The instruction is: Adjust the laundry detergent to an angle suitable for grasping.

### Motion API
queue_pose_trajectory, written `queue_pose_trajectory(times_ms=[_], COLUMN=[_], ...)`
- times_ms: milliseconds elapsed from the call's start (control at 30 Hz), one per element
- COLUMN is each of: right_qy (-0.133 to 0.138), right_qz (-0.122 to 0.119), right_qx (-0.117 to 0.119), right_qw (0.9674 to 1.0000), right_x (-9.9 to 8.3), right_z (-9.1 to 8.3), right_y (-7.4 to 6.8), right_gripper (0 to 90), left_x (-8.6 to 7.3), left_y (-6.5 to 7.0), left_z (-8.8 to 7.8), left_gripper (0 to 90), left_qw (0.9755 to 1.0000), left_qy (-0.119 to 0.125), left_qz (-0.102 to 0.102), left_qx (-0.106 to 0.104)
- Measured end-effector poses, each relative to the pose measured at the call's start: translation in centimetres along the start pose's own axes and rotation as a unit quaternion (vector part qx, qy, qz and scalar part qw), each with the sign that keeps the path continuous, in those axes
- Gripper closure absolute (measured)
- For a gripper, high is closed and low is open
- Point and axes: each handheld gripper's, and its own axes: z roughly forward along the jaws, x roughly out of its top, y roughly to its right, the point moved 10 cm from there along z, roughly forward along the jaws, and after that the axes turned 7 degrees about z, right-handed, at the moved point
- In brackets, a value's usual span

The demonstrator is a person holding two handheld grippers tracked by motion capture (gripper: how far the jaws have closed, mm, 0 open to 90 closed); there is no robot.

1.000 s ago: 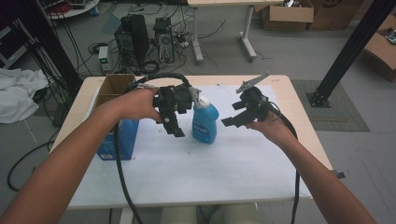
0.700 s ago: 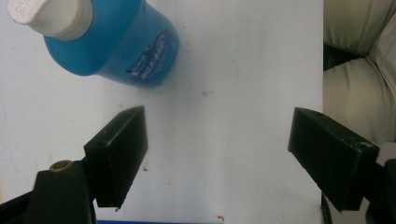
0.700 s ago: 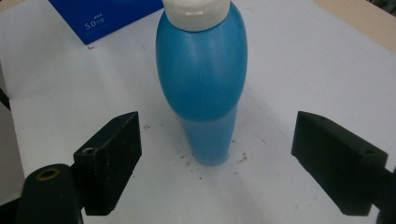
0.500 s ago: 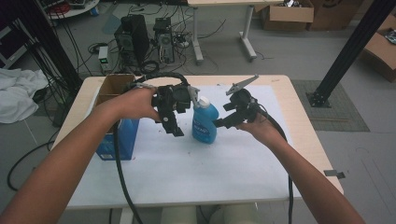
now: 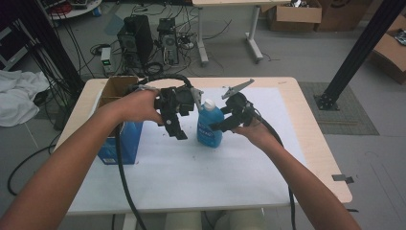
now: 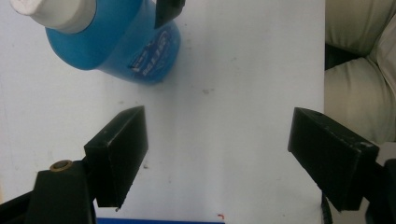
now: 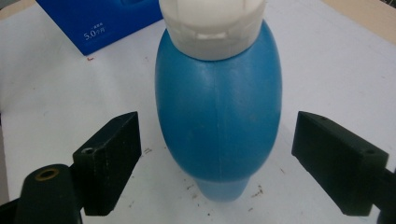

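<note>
Reaching in from the right, right gripper [image 5: 224, 125] with jaws spread wide on either side of the blue bottle [image 5: 209, 125], not yet touching it. Having closed in on the bottle since a second ago. Hovering just left of it, left gripper [image 5: 176, 130] tilted downward, jaws wide and holding nothing. Standing upright on the white table cover [image 5: 191, 172], right of the blue box [image 5: 117, 146].

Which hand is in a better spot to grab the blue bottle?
Probably the right. The right gripper has its open jaws on either side of the blue bottle, while the left gripper points at bare table beside it.
</note>
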Motion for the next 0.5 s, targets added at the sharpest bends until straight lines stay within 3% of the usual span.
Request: queue_pose_trajectory(times_ms=[300,500], right_qy=[0.002,0.011], right_qz=[-0.006,-0.006], right_qx=[-0.001,0.001], right_qw=[1.0000,0.9999], right_x=[0.1,0.5], right_z=[1.5,1.9], right_y=[-0.3,-0.2], right_gripper=[18.7,30.5], left_x=[-0.2,-0.3], left_y=[-0.1,-0.1], left_z=[0.0,0.0], left_gripper=[20.8,20.8], left_qw=[1.0000,1.0000], left_qy=[-0.002,-0.001], left_qz=[0.001,-0.002], left_qx=[0.001,0.001])
